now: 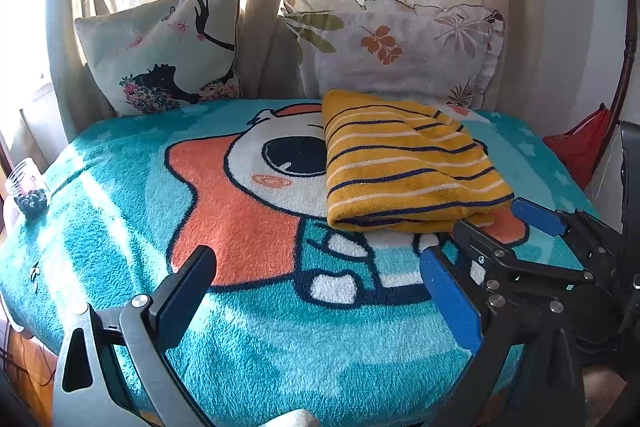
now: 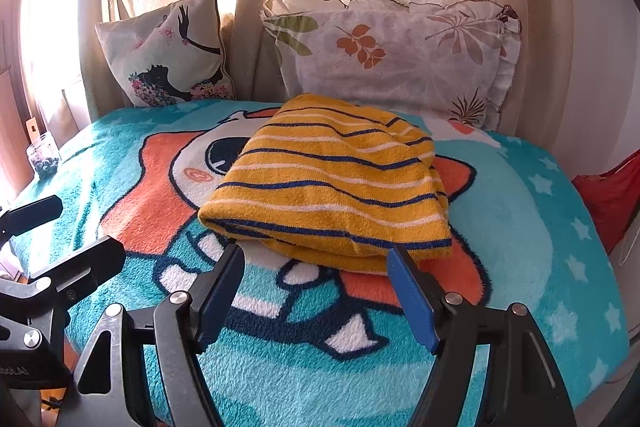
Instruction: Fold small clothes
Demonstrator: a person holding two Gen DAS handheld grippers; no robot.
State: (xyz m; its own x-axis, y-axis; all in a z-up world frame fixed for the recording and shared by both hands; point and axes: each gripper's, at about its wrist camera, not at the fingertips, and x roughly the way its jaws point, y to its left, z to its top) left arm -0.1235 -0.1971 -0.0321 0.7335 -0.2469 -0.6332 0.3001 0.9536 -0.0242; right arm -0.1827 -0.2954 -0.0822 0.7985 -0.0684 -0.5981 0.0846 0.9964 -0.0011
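A folded yellow garment with navy and white stripes point(image 1: 404, 163) lies on a turquoise cartoon blanket point(image 1: 248, 355), right of centre. It also shows in the right wrist view point(image 2: 332, 187). My left gripper point(image 1: 320, 259) is open and empty, hovering over the blanket in front and to the left of the garment. My right gripper point(image 2: 316, 255) is open and empty, its fingertips just short of the garment's near folded edge. The right gripper also shows in the left wrist view point(image 1: 492, 223), and the left gripper shows at the left edge of the right wrist view point(image 2: 68, 227).
Two cushions lean against the curtain at the back: one with a dancer print point(image 1: 168, 55), one with leaf prints point(image 1: 396, 55). A glass jar point(image 1: 28, 191) stands at the blanket's left edge. A red bag point(image 1: 580, 147) hangs at the right.
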